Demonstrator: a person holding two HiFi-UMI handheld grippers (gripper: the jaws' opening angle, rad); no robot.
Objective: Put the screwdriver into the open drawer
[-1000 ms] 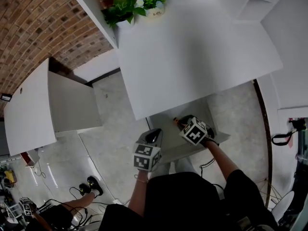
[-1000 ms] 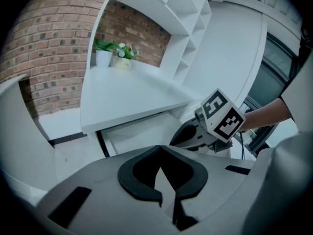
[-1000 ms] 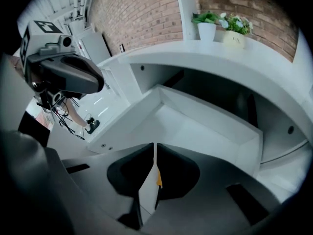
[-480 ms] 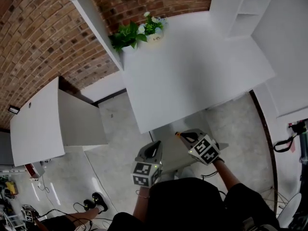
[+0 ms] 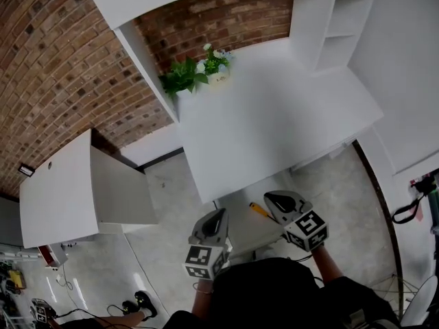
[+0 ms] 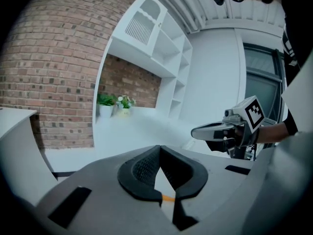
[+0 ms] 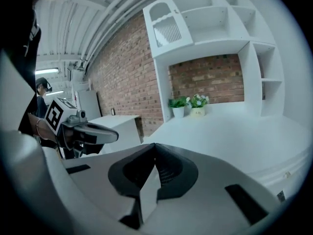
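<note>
The screwdriver (image 5: 258, 210), with its orange handle, lies in the open white drawer (image 5: 241, 226) under the desk's front edge. Both grippers are held above the drawer, apart from the screwdriver. My left gripper (image 5: 214, 215) is to its left, my right gripper (image 5: 269, 198) just to its right. In the left gripper view the left gripper (image 6: 159, 148) has its jaws together and empty, and a sliver of the orange screwdriver (image 6: 167, 198) shows below them. The right gripper (image 7: 154, 146) is shut on nothing and points over the desk.
A white desk (image 5: 274, 122) stands ahead with two potted plants (image 5: 184, 77) at its back by the brick wall. A white shelf unit (image 5: 329, 26) rises at the right. A white cabinet (image 5: 62, 190) stands to the left across the floor.
Both grippers have risen up out of the drawer and tipped toward level. The screwdriver has stayed behind in the drawer, apart from the right gripper.
</note>
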